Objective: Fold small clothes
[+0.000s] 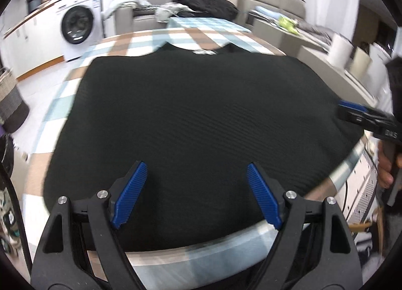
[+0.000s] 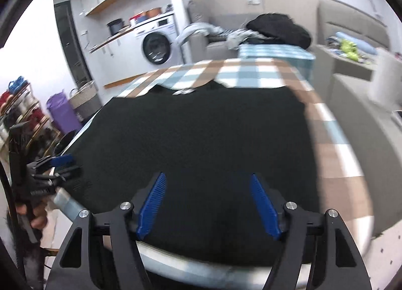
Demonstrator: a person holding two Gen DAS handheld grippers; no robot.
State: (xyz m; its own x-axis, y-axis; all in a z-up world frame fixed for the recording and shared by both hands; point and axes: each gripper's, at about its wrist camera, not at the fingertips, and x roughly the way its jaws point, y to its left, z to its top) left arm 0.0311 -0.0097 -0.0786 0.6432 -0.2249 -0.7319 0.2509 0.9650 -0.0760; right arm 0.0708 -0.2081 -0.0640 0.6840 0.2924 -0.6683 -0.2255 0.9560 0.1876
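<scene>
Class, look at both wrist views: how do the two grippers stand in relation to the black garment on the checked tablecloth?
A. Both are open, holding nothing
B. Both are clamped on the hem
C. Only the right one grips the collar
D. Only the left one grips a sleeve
A: the left gripper and the right gripper both show blue pads spread wide apart with no cloth between them, while the black garment lies flat on the checked tablecloth.
</scene>
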